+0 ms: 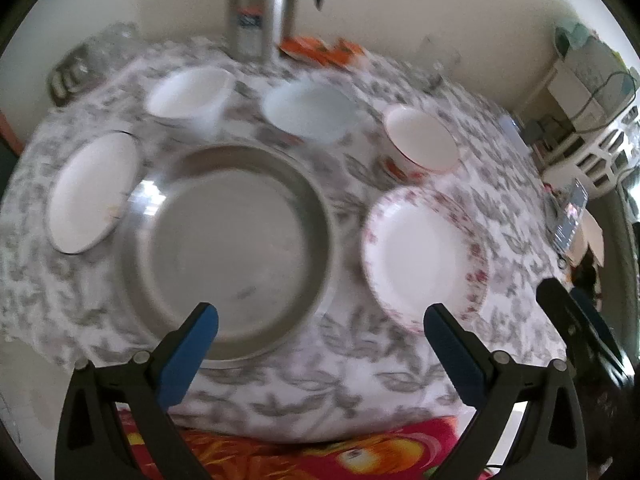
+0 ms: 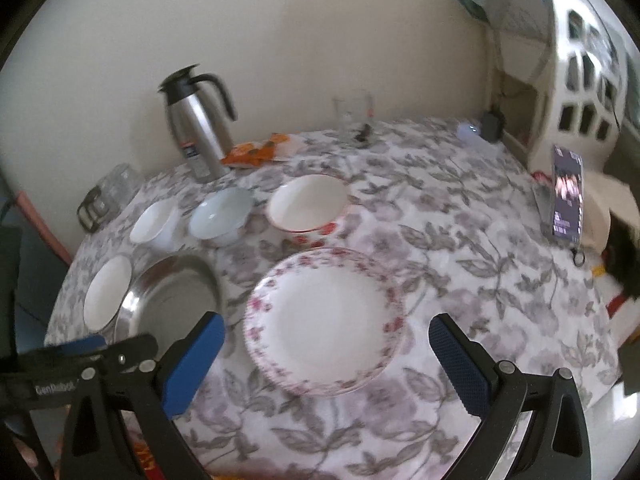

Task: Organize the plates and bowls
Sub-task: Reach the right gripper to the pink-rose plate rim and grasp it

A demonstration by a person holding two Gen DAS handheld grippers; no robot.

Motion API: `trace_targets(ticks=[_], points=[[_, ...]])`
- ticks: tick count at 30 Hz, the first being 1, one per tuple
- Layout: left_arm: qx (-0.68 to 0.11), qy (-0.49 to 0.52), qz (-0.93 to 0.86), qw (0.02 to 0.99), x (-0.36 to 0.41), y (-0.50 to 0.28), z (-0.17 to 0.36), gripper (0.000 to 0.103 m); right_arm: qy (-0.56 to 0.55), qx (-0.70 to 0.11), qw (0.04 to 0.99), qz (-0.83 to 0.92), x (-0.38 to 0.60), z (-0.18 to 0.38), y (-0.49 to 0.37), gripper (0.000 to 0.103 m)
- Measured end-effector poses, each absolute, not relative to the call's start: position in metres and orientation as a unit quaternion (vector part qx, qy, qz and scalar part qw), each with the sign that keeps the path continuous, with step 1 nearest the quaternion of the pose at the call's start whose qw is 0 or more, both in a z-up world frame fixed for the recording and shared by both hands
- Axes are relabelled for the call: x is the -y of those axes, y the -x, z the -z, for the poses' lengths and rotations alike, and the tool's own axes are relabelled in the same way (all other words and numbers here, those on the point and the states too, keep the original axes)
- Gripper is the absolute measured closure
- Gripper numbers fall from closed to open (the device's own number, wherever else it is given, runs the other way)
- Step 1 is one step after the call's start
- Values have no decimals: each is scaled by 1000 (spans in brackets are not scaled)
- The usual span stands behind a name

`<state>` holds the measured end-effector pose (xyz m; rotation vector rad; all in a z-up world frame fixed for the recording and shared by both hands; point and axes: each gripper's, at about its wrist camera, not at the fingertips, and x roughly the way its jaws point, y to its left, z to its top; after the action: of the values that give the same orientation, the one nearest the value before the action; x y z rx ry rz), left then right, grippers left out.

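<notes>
On the floral tablecloth lie a steel plate (image 1: 228, 248) (image 2: 172, 300), a pink-flowered plate (image 1: 424, 256) (image 2: 324, 320) and a small white plate (image 1: 94, 190) (image 2: 106, 292). Behind them stand a white bowl (image 1: 188, 94) (image 2: 154, 222), a pale blue bowl (image 1: 308, 112) (image 2: 220, 214) and a red-rimmed bowl (image 1: 424, 140) (image 2: 308, 202). My left gripper (image 1: 320, 320) is open and empty, hovering over the steel plate's near edge. My right gripper (image 2: 326, 328) is open and empty, above the flowered plate.
A steel thermos jug (image 2: 198, 124) (image 1: 260, 4), an orange packet (image 2: 256, 150), a drinking glass (image 2: 354, 118) and a glass jar (image 2: 116, 184) stand at the back by the wall. A phone (image 2: 566, 196) leans at the right edge. A white basket (image 2: 588, 60) stands beyond.
</notes>
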<state>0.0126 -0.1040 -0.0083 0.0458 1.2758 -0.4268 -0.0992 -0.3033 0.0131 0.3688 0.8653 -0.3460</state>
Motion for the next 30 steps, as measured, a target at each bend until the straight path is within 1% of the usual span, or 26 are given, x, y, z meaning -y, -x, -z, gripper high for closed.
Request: trace_targets(ticks=[2,4,6,7,9,11,13,14,15,16,17,20,21,22,24,27,29,30], points=[[-608,-21,208,766,119,-14,19,1,-186,-420,871,174,317,-4,99,0],[-630,-23,214,746,135,-17,31,1,-195,-430,864,174,330,8,98,3],[-653,-15,219,725,151,-19,45,6,-207,-442,856,171,342,22,95,12],[-661,-13,220,717,156,-20,52,10,-211,-447,852,172,345,28,93,12],[-677,-11,222,702,172,-22,65,12,-218,-456,845,172,354,42,89,14],[-683,-14,217,697,181,-23,76,15,-228,-463,840,170,360,53,85,19],[-690,-12,215,691,188,-25,85,17,-248,-473,829,165,368,68,80,20],[-695,-9,220,685,192,-24,91,17,-251,-477,826,164,370,73,78,24],[-696,-8,221,683,194,-24,95,18,-253,-480,824,163,371,78,76,30],[-697,-10,220,683,194,-25,97,22,-256,-485,820,161,373,84,73,34],[-697,-14,216,684,195,-25,101,29,-261,-487,818,160,376,89,71,41],[-703,-11,198,683,195,-30,113,36,-278,-491,810,160,383,101,66,46],[-703,-4,192,684,193,-32,115,37,-282,-491,809,161,386,104,65,50],[-703,1,189,685,192,-34,115,39,-286,-492,807,159,388,108,63,52],[-699,12,187,690,190,-39,114,39,-291,-494,804,156,392,114,59,56],[-695,33,187,694,186,-45,113,41,-296,-490,806,153,395,118,56,61],[-692,47,187,696,184,-50,113,48,-299,-485,809,147,396,118,55,63],[-691,48,185,697,183,-52,114,49,-300,-483,810,144,398,118,54,64]])
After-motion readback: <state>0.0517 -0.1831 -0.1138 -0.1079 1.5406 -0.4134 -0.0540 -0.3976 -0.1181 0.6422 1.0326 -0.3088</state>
